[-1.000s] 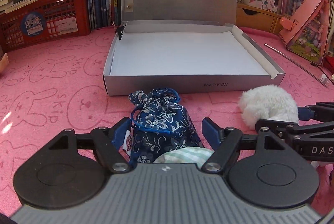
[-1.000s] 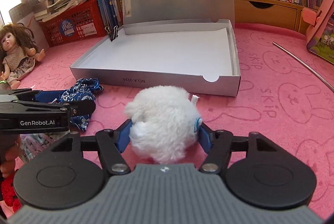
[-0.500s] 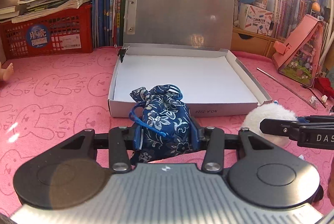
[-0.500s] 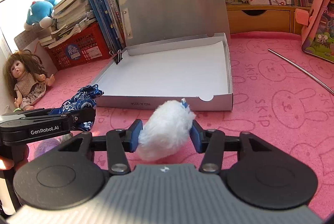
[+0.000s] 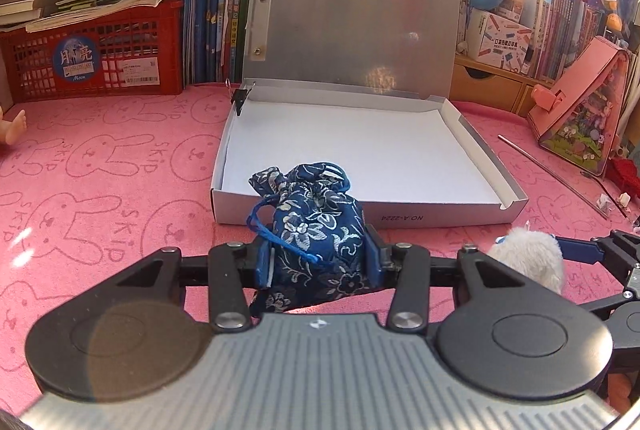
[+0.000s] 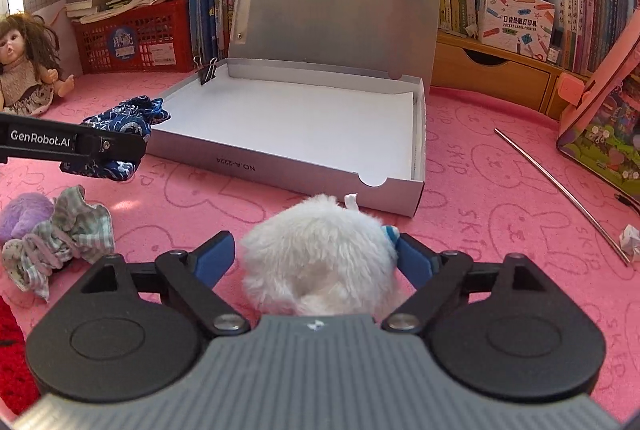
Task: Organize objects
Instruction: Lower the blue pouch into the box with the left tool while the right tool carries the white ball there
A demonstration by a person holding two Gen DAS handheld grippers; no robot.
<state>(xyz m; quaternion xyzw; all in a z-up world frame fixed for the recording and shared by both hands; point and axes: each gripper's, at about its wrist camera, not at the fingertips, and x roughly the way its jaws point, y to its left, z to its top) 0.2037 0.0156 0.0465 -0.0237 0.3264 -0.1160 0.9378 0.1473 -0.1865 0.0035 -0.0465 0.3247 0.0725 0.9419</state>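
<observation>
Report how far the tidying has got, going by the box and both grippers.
Done: nothing; the open grey box holds only its white lining. In hand: the left gripper is shut on the blue floral pouch, lifted before the box. The right gripper jaws have just opened around the white fluffy toy. Left: both, plus the checked cloth bundle.

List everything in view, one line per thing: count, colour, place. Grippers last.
drawstring pouch: 1, navy floral, clamped in left gripper, before the box
fluffy toy: 1, white, on mat between right gripper's open fingers
box: 1, silver, lid up, centre
checked cloth: 1, grey-green, mat left
doll: 1, brown-haired, far left
crate: 1, red, back left
metal rod: 1, silver, mat right
left gripper: black, shut on pouch
right gripper: black, jaws just opened
</observation>
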